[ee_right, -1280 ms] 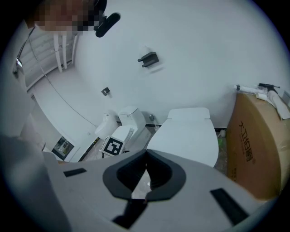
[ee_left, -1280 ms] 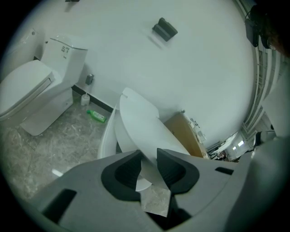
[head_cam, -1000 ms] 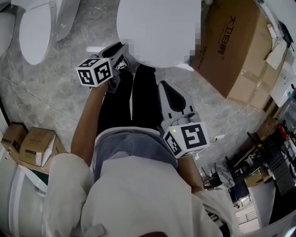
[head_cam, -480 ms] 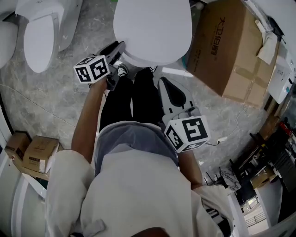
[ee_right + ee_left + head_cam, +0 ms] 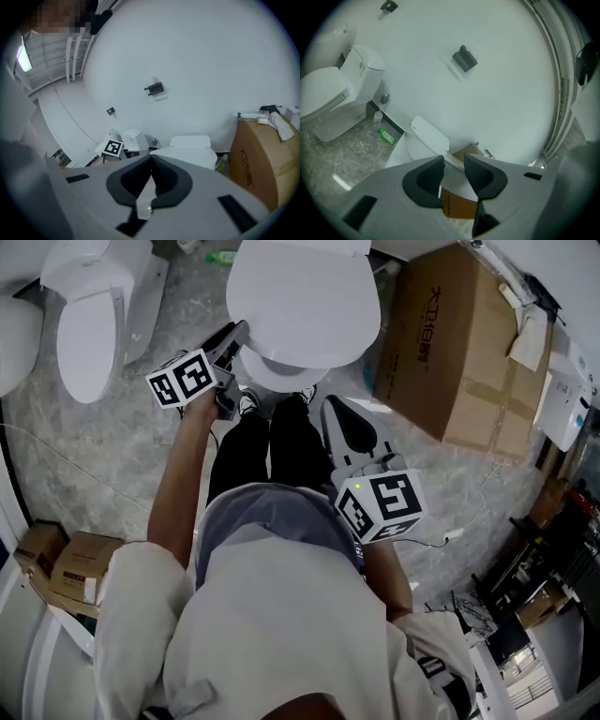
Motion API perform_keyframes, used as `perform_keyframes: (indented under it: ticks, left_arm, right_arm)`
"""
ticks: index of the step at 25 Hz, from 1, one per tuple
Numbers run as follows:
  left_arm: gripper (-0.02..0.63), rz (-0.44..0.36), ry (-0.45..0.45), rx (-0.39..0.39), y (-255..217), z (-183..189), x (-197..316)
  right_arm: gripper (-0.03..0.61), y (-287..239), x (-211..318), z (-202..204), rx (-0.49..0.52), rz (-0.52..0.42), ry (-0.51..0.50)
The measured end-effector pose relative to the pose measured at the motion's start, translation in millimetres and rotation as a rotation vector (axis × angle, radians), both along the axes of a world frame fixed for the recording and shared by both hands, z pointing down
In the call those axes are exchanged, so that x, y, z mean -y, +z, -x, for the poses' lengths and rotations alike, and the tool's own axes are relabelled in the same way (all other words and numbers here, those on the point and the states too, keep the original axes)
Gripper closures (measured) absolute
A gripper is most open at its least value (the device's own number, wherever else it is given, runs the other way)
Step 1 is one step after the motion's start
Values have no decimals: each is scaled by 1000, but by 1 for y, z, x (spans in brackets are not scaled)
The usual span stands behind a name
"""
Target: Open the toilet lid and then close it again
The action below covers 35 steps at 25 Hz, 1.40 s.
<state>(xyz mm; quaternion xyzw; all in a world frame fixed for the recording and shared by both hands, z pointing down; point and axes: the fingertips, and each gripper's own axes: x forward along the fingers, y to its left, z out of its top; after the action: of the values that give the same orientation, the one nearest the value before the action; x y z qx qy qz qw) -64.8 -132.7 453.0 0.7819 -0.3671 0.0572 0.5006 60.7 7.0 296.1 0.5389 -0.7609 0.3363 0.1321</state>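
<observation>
The white toilet (image 5: 305, 301) stands in front of me with its lid (image 5: 300, 287) down. My left gripper (image 5: 232, 337) hangs by the lid's front left edge, apart from it. In the left gripper view its jaws (image 5: 453, 161) stand open and have just been opening, with nothing between them; the toilet (image 5: 429, 137) shows beyond. My right gripper (image 5: 336, 411) is held over my legs, short of the bowl's front. Seen from its own camera, the right gripper (image 5: 151, 159) is shut on nothing, and the toilet (image 5: 190, 150) lies ahead.
A large cardboard box (image 5: 459, 352) stands right of the toilet. Another white toilet (image 5: 89, 315) is on the left, with a green bottle (image 5: 386, 136) on the floor between them. Small boxes (image 5: 80, 568) sit at lower left, and clutter (image 5: 525, 606) at lower right.
Both grippers have risen a little and the left one has drawn nearer the lid's front left edge. My view has tipped forward, so more of the toilet shows. The lid stays down.
</observation>
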Motion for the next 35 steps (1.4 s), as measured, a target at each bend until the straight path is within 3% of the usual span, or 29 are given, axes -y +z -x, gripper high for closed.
perform_keyframes:
  ticks: [17, 35]
  left_arm:
    - [474, -85, -135, -98, -60, -18, 72]
    - [468, -120, -280, -112, -101, -38, 151]
  right_arm:
    - [568, -25, 4, -16, 24, -53, 24]
    - [568, -53, 15, -55, 51, -118, 2]
